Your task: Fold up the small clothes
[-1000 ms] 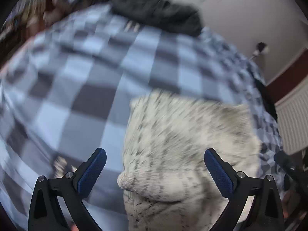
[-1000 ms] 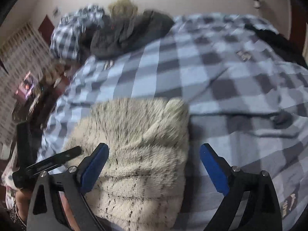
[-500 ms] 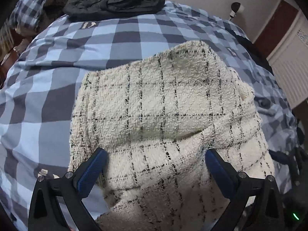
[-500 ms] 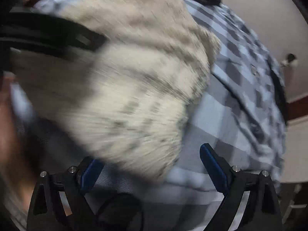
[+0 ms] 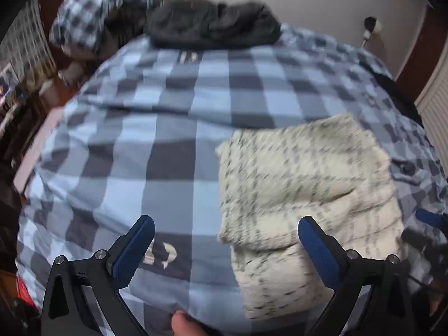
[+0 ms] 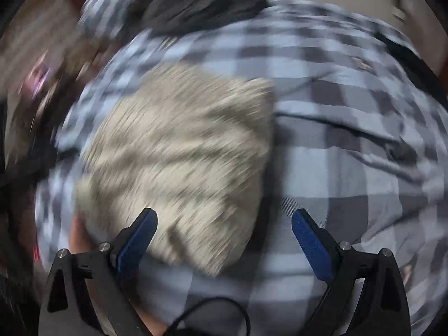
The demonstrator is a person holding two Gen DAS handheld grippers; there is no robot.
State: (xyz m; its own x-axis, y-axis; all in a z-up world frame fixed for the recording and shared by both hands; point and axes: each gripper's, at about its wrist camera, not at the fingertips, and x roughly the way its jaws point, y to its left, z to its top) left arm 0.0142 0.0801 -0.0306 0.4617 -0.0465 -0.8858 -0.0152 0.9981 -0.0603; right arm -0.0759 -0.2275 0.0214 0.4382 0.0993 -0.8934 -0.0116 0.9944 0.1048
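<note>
A cream fuzzy garment with a thin black check lies folded on the blue checked bedcover, right of centre in the left wrist view. My left gripper is open and empty above the bed, its right finger over the garment's near edge. In the blurred right wrist view the same garment lies left of centre. My right gripper is open and empty, its left finger over the garment's near edge.
A dark jacket and a checked pillow lie at the head of the bed. Cluttered furniture stands along the left side. A white wall and a door are at the right. A cable hangs below my right gripper.
Both views have pulled back from the garment. It now lies lower and to the right in the left wrist view. The right wrist view is swinging and blurred.
</note>
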